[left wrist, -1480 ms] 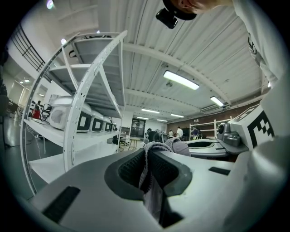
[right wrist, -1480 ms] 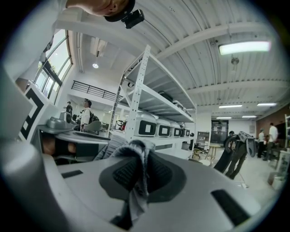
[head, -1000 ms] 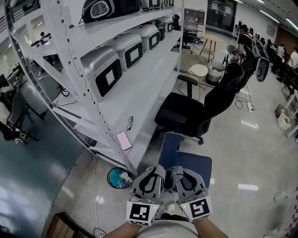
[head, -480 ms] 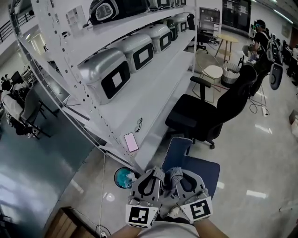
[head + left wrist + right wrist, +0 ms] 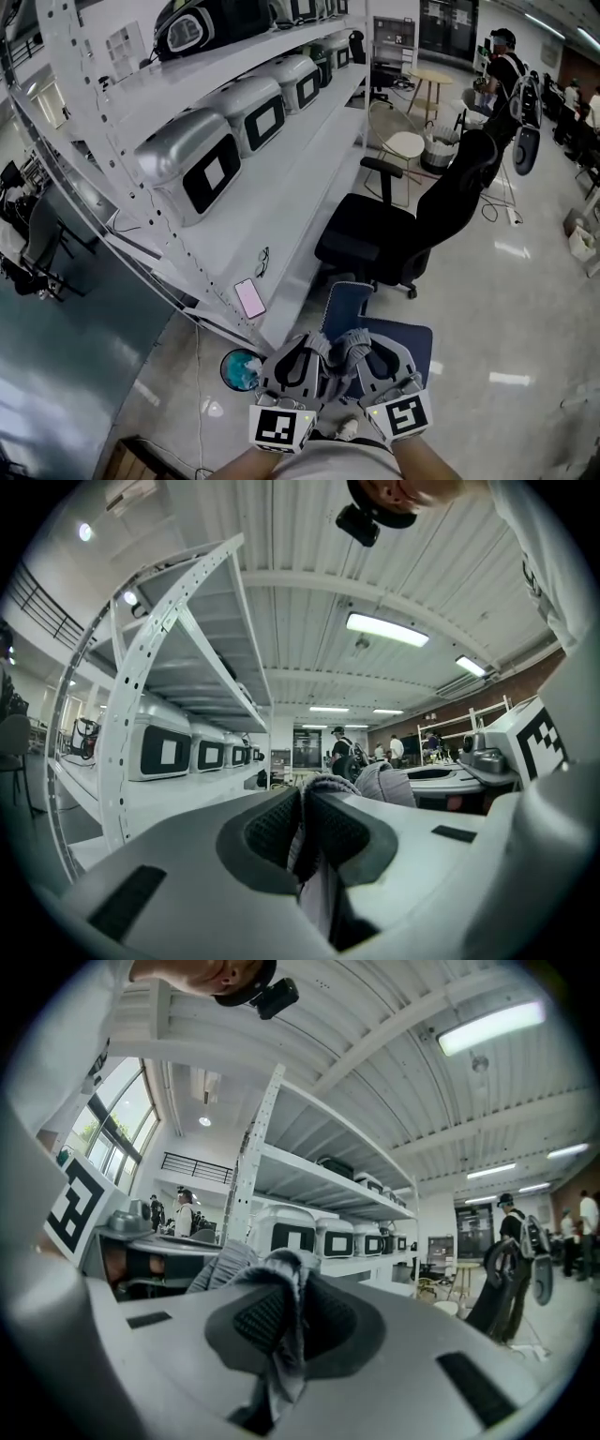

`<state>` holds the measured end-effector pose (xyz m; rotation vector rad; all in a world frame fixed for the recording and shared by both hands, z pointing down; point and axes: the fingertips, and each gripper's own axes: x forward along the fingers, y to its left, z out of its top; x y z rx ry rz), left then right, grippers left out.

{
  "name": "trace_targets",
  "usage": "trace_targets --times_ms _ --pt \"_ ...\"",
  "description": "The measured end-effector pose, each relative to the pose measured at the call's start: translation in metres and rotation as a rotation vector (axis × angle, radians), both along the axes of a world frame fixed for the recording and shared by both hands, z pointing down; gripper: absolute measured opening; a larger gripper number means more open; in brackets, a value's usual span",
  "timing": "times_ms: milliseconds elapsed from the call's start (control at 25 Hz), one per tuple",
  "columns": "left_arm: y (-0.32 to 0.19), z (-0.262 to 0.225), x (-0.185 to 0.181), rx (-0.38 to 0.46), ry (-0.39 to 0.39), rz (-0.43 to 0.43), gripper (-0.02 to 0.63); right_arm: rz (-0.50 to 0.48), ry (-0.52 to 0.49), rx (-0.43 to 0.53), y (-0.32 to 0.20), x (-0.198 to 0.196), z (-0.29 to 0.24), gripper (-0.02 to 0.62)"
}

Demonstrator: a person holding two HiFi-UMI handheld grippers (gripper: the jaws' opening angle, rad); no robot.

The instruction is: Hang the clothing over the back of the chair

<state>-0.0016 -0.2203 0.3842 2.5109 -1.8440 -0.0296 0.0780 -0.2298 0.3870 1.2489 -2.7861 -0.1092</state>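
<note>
The clothing, a blue garment with a grey ribbed edge, is held up by both grippers, which are kept side by side. The left gripper is clenched on a fold of the ribbed edge, and the right gripper is clenched on the same edge just beside it. The blue cloth is seen hanging beyond and below the jaws, above the floor. The black chair is seen further ahead, beside the white shelf. Black-and-white square markers are carried on each gripper's cube.
</note>
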Motion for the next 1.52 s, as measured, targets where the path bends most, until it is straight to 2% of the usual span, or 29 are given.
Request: trace_targets --times_ms 200,520,680,1040,1240,1360,1520 --pt "-0.02 -0.027 -0.017 0.059 0.011 0.025 0.035 0.052 0.017 0.039 -0.02 0.001 -0.027 0.037" --pt "-0.056 -0.064 -0.045 0.154 -0.029 0.054 0.035 0.068 0.053 0.126 -0.059 -0.009 -0.066 0.037" --pt "-0.074 -0.073 -0.056 0.162 -0.037 0.058 0.035 0.074 0.088 0.149 -0.076 -0.013 -0.077 0.037" --pt "-0.09 -0.112 -0.047 0.25 -0.02 0.122 0.035 0.1 0.061 0.2 -0.096 -0.006 -0.115 0.037" --pt "-0.1 -0.088 -0.054 0.204 -0.042 0.099 0.035 0.122 0.075 0.166 -0.104 0.004 -0.098 0.037" --pt "-0.108 -0.048 -0.062 0.125 -0.069 0.072 0.035 0.126 0.101 0.095 -0.11 0.006 -0.059 0.037" --pt "-0.113 -0.002 -0.067 0.029 -0.051 0.067 0.035 0.12 0.143 -0.022 -0.115 0.004 0.001 0.037"
